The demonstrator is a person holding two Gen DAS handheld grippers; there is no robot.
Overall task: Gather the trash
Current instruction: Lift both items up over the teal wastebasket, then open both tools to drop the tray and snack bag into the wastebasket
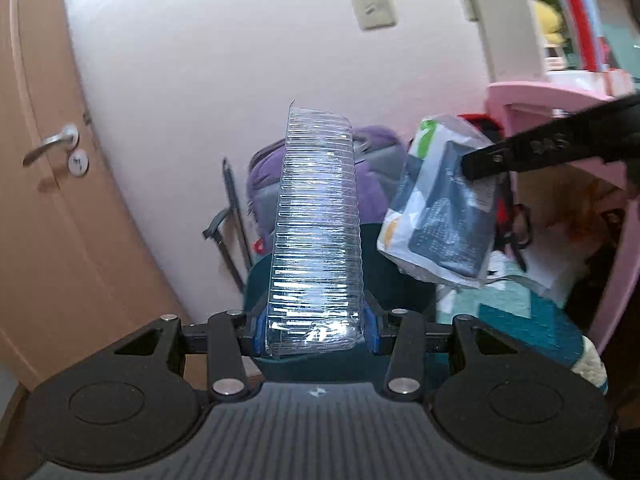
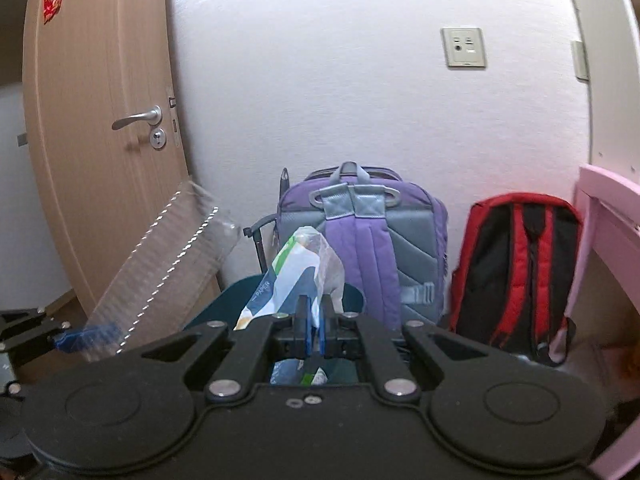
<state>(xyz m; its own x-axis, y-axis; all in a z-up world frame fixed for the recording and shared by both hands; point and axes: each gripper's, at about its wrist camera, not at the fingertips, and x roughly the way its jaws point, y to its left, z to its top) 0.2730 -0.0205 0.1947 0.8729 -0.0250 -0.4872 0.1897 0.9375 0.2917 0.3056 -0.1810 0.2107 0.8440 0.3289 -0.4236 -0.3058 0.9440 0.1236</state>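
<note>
Both loads hang over the dark teal bin [image 2: 224,292] — left gripper [image 1: 314,326] clamped on the ribbed clear tray [image 1: 316,220], right gripper [image 2: 314,320] pinching the plastic wrapper [image 2: 296,268] — so next, likely, is lowering and letting go.

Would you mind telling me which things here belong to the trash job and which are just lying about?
Job: clear tray in left gripper; wrapper in right gripper; teal bin.

Lying about: purple backpack, red backpack, pink desk, door.
</note>
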